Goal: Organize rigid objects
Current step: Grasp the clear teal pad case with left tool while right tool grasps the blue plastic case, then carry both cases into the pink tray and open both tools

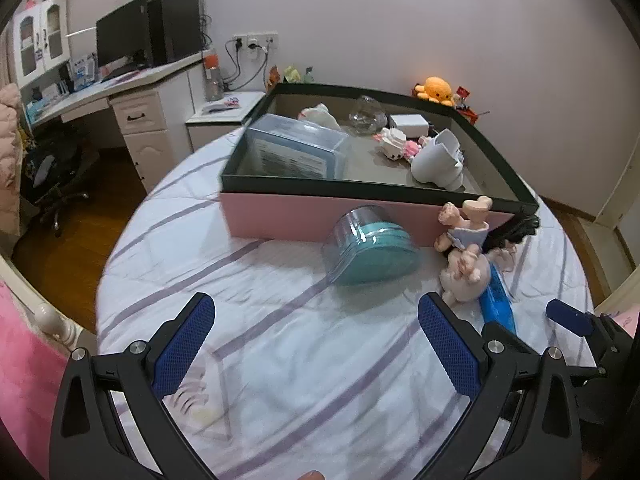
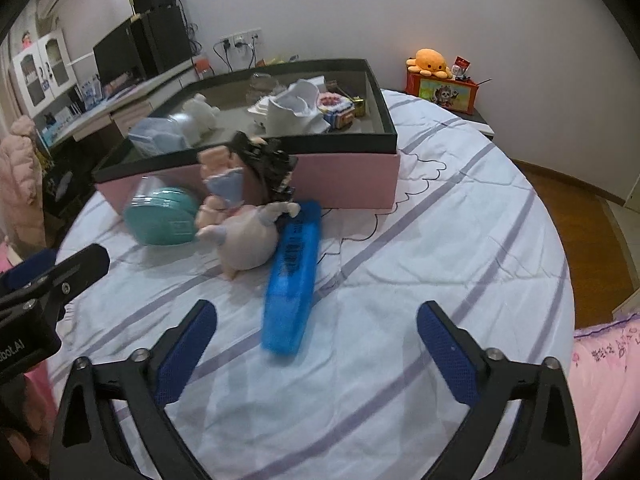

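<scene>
A pink box with a dark rim [image 1: 320,222] [image 2: 352,178] stands on the bed and holds several items, among them a clear blue case [image 1: 296,146] and a white holder [image 1: 438,158]. In front of it lie a teal round jar [image 1: 370,246] [image 2: 162,216], a doll figure with dark hair [image 1: 466,256] [image 2: 244,232] and a blue flat case [image 2: 292,276] [image 1: 496,302]. My left gripper [image 1: 316,344] is open and empty, short of the jar. My right gripper [image 2: 316,352] is open and empty, just short of the blue case.
The bed has a white sheet with purple stripes [image 2: 420,240]. A desk with a monitor [image 1: 124,40] stands at the far left, a nightstand [image 1: 224,116] behind the box, an orange plush [image 2: 430,62] on a red box at the far right. Wooden floor lies beyond the bed edge.
</scene>
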{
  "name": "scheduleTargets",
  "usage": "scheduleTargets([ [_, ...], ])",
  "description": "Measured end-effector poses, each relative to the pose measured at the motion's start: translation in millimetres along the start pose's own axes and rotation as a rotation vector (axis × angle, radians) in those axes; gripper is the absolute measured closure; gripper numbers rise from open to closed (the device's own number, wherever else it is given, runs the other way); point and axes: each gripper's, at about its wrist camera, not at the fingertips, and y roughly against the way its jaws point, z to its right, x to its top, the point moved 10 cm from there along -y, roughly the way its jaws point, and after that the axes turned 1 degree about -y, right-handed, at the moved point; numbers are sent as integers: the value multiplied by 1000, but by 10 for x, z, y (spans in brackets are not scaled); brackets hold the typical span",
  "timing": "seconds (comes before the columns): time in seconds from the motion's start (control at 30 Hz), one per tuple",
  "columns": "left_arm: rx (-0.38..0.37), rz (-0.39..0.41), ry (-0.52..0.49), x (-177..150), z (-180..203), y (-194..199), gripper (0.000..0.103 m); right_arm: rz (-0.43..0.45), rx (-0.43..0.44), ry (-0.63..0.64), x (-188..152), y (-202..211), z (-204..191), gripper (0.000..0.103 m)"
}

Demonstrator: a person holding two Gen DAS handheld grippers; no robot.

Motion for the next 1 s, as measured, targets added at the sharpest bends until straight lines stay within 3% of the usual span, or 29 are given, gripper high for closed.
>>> scheduleTargets([
  [0.07,0,-10,-5,22,25,-95,0,-9,-12,2,19,-85,32,9],
  [0.13,4,-21,-12,37,60,-201,0,-12,-34,7,43,-132,73,25],
  [0.47,4,-58,-25,106,229,-548,0,10,-66,101,177,-247,-4,44],
  [0.6,-12,-68,-19,140,336,-651,0,22,-71,122,201,-240,-42,77],
  [0.7,-44,-60,5,165,357,-679,2,26,-45,97,195,-229,-14,77],
  [0.77,-69,-67,30,161,336,-704,21,27,-26,81,193,-221,3,77],
  [0.8,-69,-66,33,160,326,-703,24,26,-21,77,188,-215,8,77],
  [1.0,-96,-56,45,110,272,-607,27,31,24,34,123,-113,23,77],
])
